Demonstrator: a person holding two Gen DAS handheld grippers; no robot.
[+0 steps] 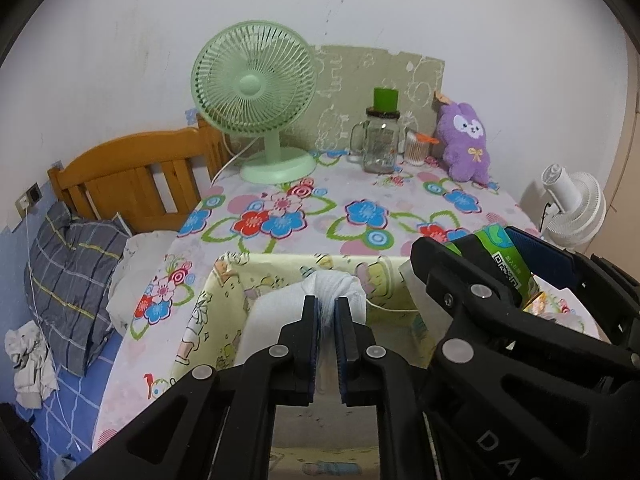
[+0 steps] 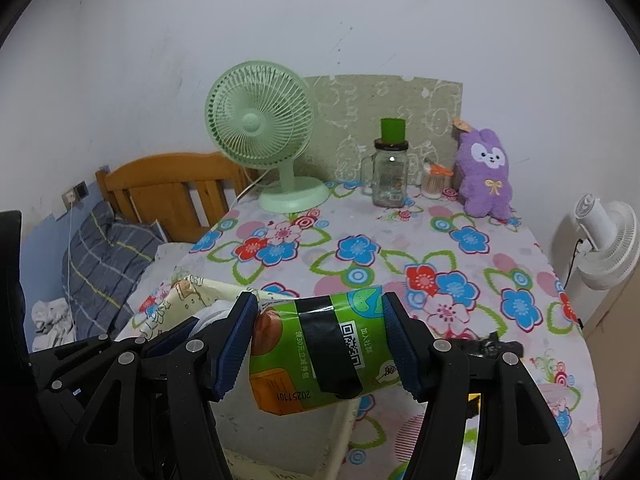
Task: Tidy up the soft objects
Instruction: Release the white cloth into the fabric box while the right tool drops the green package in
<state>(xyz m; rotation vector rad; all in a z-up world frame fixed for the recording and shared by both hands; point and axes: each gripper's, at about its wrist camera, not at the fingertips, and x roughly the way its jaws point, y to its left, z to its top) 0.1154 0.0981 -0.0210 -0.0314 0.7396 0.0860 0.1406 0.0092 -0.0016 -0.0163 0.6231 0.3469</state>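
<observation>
**Between your two tongs: both loads carried side by side**

Just right of the left gripper [image 1: 327, 312], pinched on the white cloth [image 1: 320, 294], your right gripper [image 2: 318, 342] clamps the green pack [image 2: 324, 350] w/ its long axis crosswise. Bin wall [image 1: 224, 280] is just ahead, left side nearer.

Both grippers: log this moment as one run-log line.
left gripper: shut on white cloth | right gripper: shut on green packet | site: floral table
</observation>
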